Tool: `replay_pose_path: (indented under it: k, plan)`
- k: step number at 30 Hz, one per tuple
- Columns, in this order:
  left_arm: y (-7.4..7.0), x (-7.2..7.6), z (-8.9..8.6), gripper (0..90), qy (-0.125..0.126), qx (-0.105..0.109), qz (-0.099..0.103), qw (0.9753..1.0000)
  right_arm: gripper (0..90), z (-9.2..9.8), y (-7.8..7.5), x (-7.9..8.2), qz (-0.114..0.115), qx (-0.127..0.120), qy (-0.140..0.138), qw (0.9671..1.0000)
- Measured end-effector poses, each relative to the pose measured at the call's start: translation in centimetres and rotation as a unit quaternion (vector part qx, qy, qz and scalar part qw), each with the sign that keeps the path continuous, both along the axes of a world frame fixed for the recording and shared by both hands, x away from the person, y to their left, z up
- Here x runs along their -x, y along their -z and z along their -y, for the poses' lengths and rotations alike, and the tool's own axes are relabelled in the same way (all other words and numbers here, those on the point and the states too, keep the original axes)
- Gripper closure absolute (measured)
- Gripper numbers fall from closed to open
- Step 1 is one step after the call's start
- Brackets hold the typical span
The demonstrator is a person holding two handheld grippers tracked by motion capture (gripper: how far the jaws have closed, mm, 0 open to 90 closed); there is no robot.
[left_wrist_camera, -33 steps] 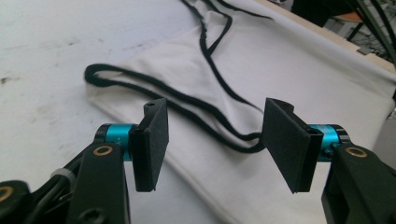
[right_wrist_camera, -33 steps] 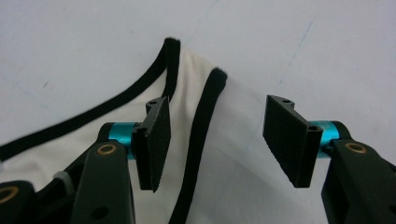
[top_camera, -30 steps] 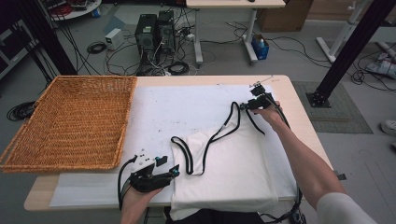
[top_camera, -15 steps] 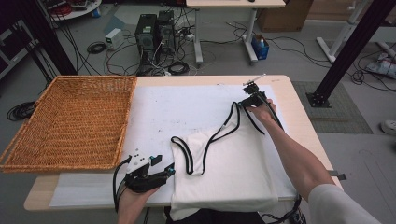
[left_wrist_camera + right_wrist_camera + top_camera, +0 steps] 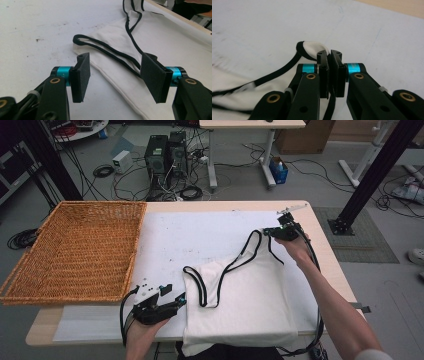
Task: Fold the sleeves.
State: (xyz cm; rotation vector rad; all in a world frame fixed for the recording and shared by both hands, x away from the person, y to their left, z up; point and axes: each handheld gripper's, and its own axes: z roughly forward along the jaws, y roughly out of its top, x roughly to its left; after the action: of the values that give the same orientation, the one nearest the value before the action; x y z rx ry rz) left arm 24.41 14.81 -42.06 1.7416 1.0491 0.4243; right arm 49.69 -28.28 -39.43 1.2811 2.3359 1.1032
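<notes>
In the high view, we see the white tank top (image 5: 245, 305) lying flat on the surface (image 5: 200, 232), with its hem toward the person and its two black-edged straps pointing away. The right tool (image 5: 272, 232) is at the far strap (image 5: 252, 245) and appears pressed on it, with the strap stretched out toward the tool. The left tool (image 5: 176, 299) rests near the front edge, and the garment's side edge is just beside its tips, on the side of the right tool. The near strap loop (image 5: 200, 285) lies a little ahead of the left tool and is the nearer one for it. A wicker basket (image 5: 75, 250) stands well apart, beyond the left tool on its outer side.

In the left gripper view, the left tool (image 5: 120, 75) is spread wide and holds nothing. The near strap loop (image 5: 105, 48) runs across, just ahead of the jaws and slightly toward the right pad, its long axis going obliquely from near-right to far-left.

In the right gripper view, the right tool (image 5: 330, 72) is pinching the far strap (image 5: 309, 50), and the black binding comes out at the left of the closed jaws.

We judge that the left tool only needs to go forward.
</notes>
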Motion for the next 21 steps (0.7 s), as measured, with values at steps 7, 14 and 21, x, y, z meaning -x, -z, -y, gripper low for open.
replay_pose_path:
  k: [7, 14, 21]
  plan:
    - [-0.1, -1.0, 0.9, 41.5, 0.015, -0.003, 0.003, 0.9999, 86.9, 0.6, -0.7, 9.3, 0.057, -0.02, -0.043, 0.9973]
    - [0.2, -0.9, 2.3, 41.5, 0.036, -0.003, 0.0, 0.9994, 86.6, 0.2, 2.4, 19.0, 0.072, -0.007, -0.062, 0.9954]
    - [0.3, -0.5, 2.8, 41.5, 0.047, -0.009, -0.002, 0.9988, 80.7, 0.9, 4.5, 24.7, 0.057, 0.001, -0.047, 0.9972]
